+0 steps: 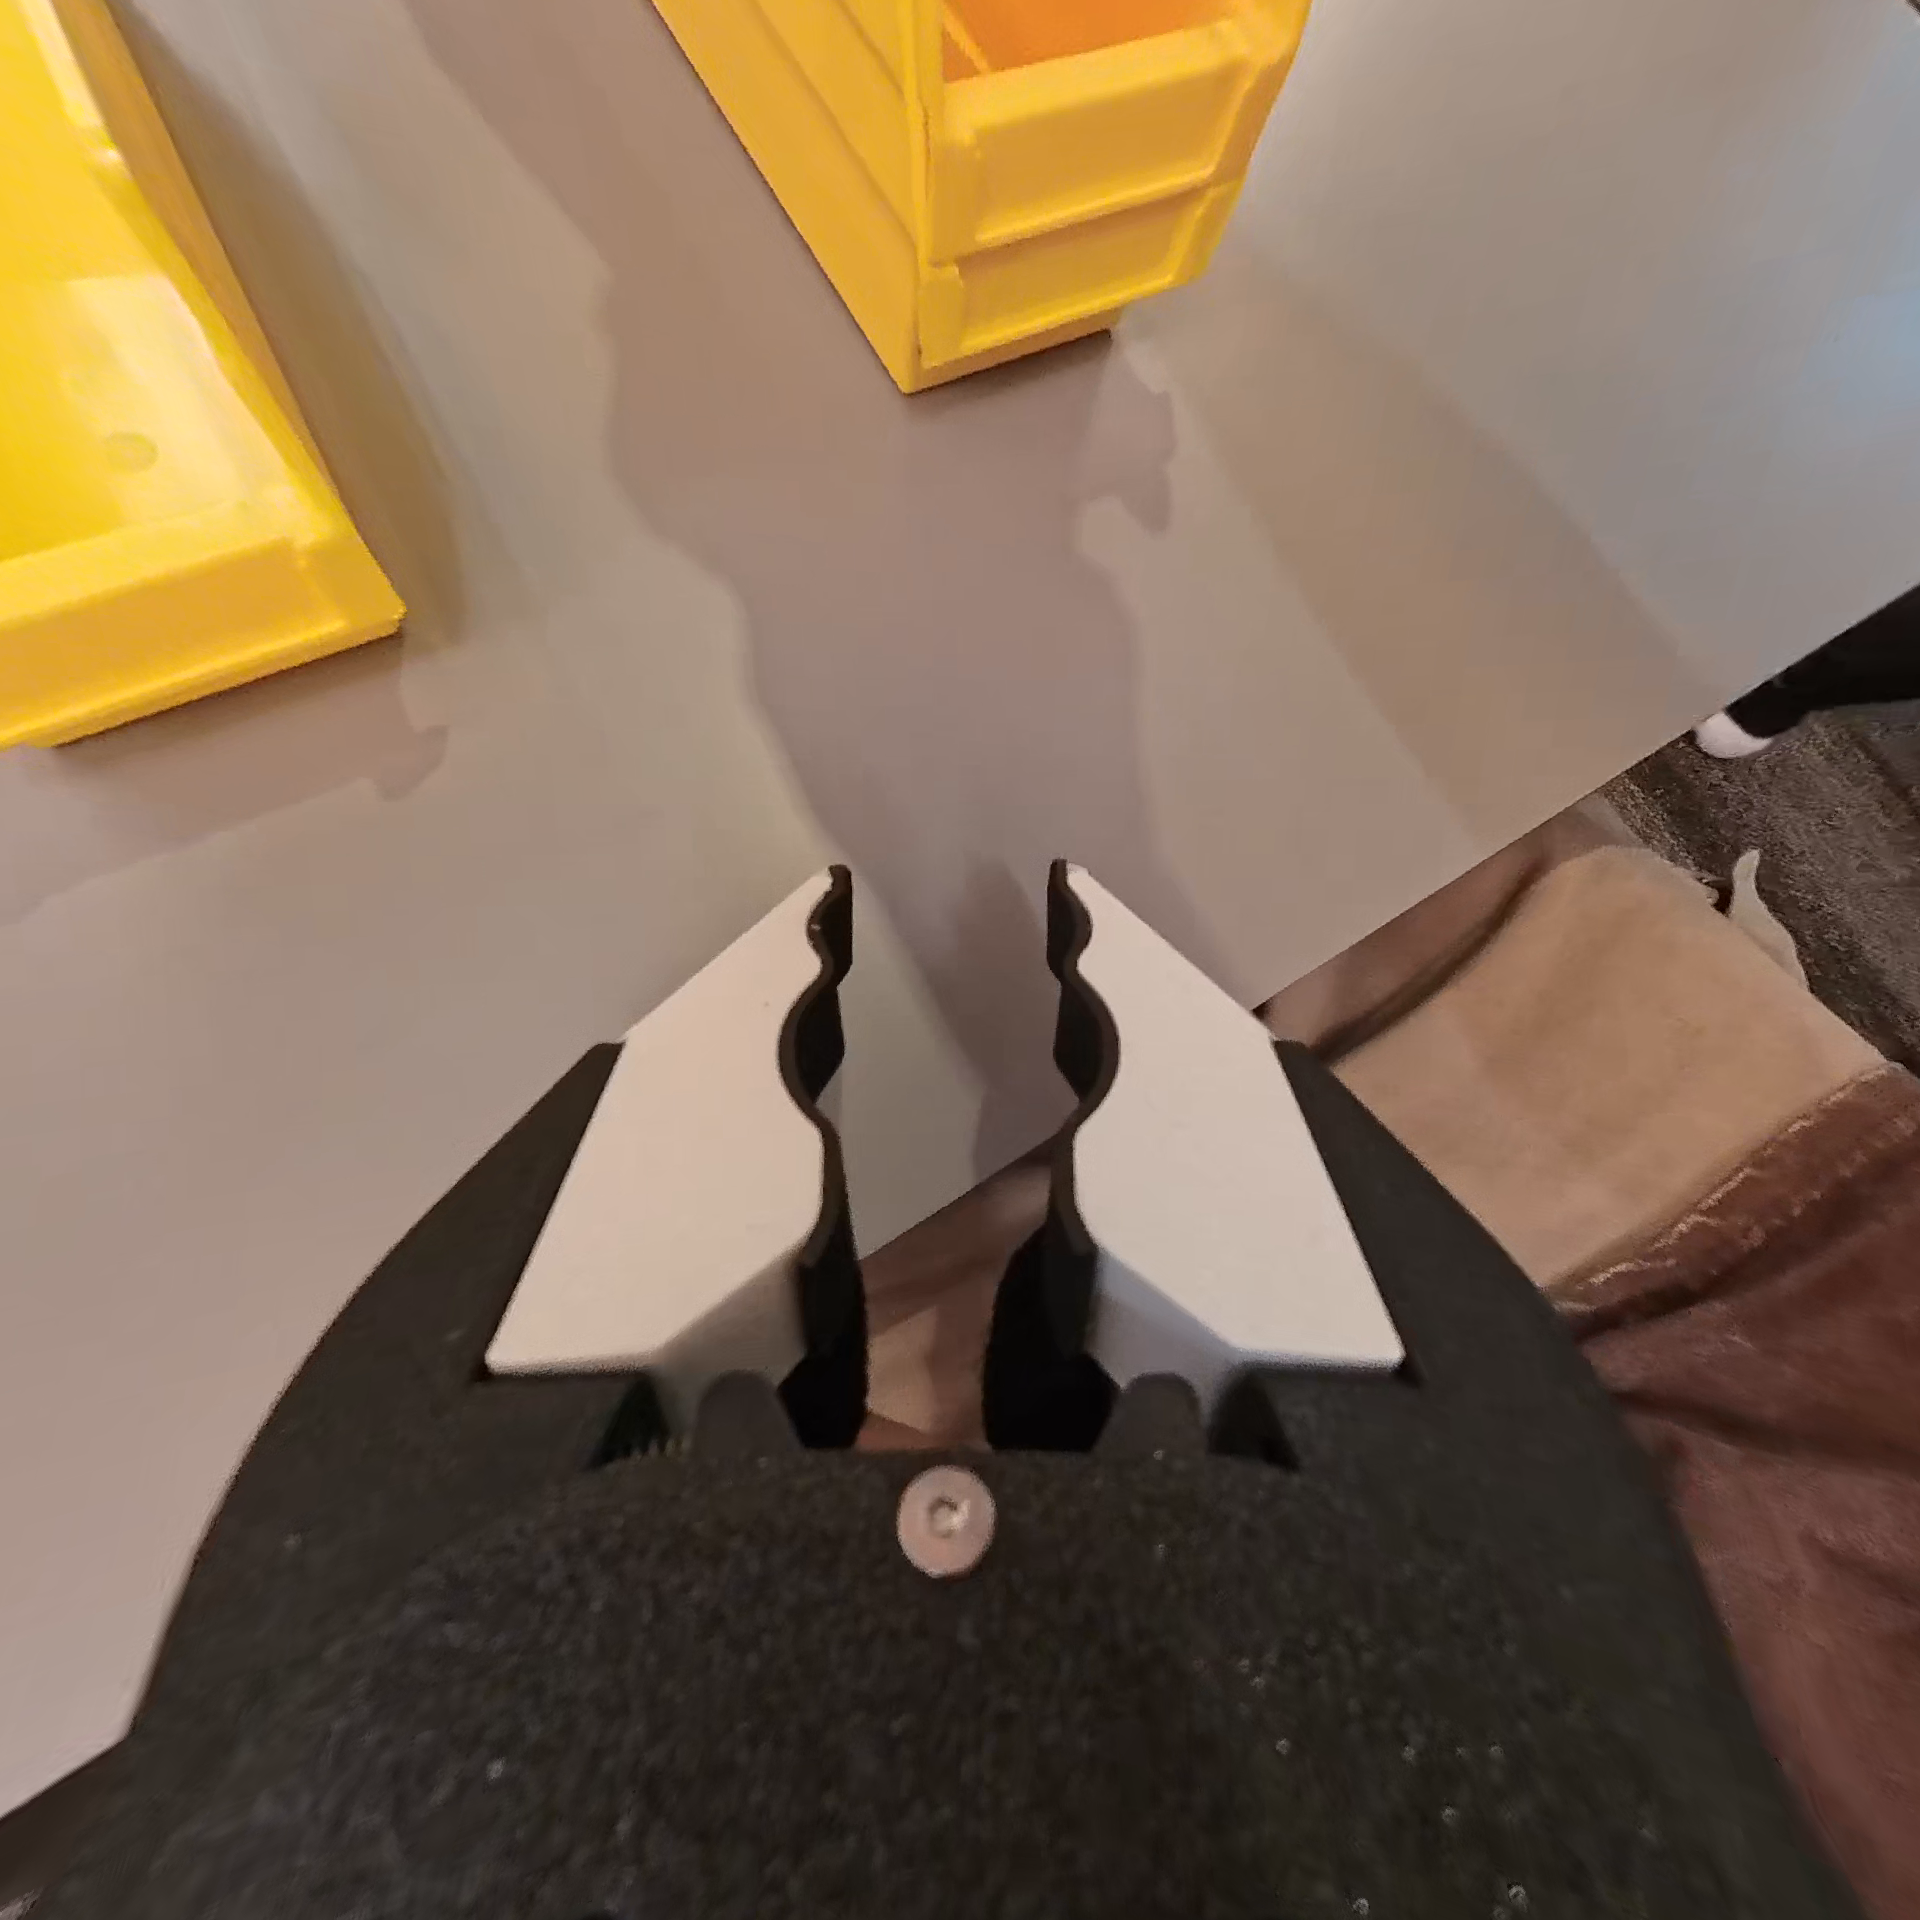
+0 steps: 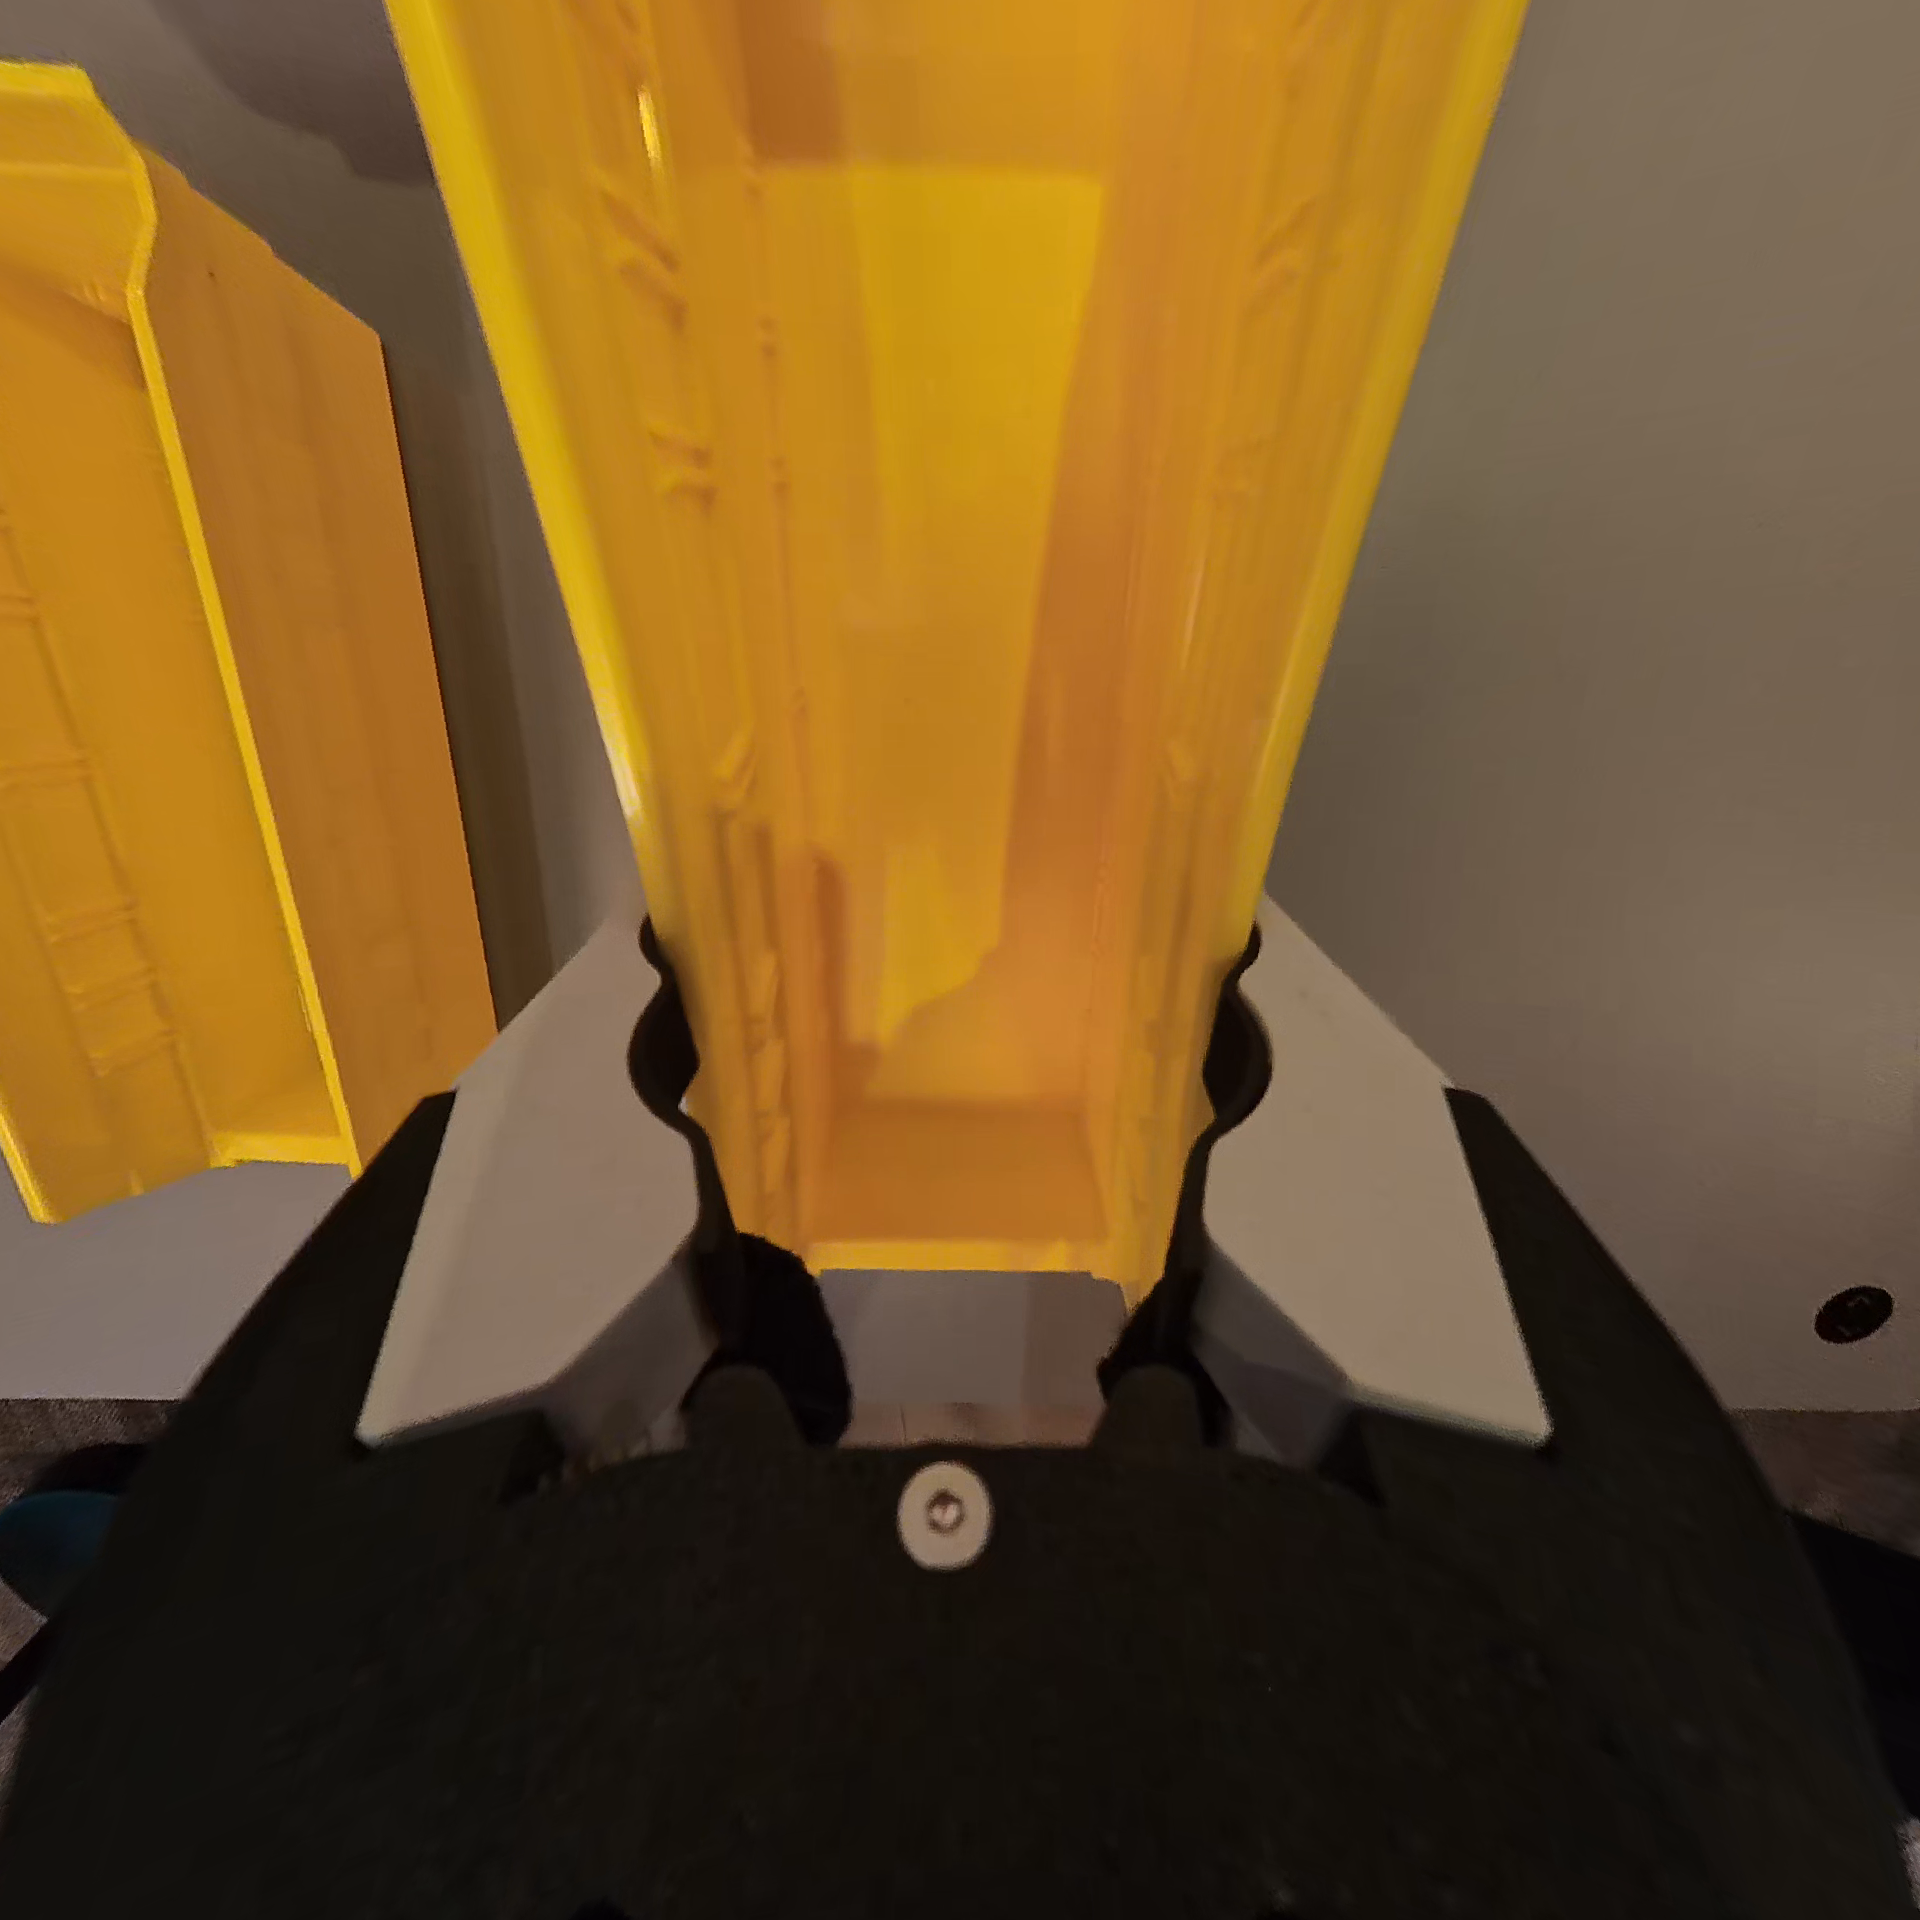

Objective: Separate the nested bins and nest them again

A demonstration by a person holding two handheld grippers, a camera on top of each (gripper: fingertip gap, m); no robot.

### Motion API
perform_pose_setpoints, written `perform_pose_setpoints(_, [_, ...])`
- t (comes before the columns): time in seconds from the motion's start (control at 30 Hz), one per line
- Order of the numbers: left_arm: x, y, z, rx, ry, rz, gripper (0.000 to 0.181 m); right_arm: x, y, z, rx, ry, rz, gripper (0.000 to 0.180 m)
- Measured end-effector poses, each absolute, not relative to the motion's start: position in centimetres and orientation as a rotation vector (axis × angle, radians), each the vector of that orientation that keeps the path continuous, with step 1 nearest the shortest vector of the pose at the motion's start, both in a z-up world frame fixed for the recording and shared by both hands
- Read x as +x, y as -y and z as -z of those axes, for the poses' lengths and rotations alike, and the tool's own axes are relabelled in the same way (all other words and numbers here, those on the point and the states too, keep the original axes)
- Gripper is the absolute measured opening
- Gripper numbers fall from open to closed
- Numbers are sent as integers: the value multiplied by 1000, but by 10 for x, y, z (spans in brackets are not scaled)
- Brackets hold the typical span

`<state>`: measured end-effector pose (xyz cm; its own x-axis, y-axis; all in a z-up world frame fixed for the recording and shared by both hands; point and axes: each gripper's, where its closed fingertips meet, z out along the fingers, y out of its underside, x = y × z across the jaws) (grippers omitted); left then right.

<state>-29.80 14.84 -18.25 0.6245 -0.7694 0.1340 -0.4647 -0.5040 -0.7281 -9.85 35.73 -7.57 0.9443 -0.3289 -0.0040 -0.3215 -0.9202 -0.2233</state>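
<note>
In the right wrist view my right gripper (image 2: 951,935) is shut on the near end of a long yellow bin (image 2: 966,520), with one finger against each outer side wall. A second yellow bin (image 2: 208,727) lies just to its left on the grey table. In the left wrist view my left gripper (image 1: 948,873) is open and empty, low over the table near its edge. Ahead of it stands a yellow stack (image 1: 1039,187) that shows two front lips, one above the other, and looks nested. Another yellow bin (image 1: 135,447) lies at the far left.
The grey table (image 1: 727,623) ends in a diagonal edge at the right of the left wrist view, with a person's beige and brown clothing (image 1: 1558,1143) and carpet below. A small dark round hole (image 2: 1860,1314) sits in the table near its front edge (image 2: 1766,1403).
</note>
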Motion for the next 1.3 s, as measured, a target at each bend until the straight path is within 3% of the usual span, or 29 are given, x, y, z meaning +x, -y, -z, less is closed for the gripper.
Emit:
perform_pose_setpoints(0.67, [-296,-147,185,-2188,-980,596,35,-93,-367,111,-2872,-519,24,104])
perform_pose_setpoints(0.9, [-294,-145,188,-2189,-1004,585,36,-89,-373,120,-2816,-490,88,124])
perform_pose_setpoints(1.0, [-300,-151,186,-2175,-996,546,40,-88,-375,111,-2769,-391,95,138])
perform_pose_setpoints(1.13, [-304,-161,183,-2172,-937,552,51,-105,-360,70,-2566,-145,15,141])
perform_pose_setpoints(1.3, [-311,-181,158,-2099,-871,507,83,-146,-235,76,-2319,191,-95,132])
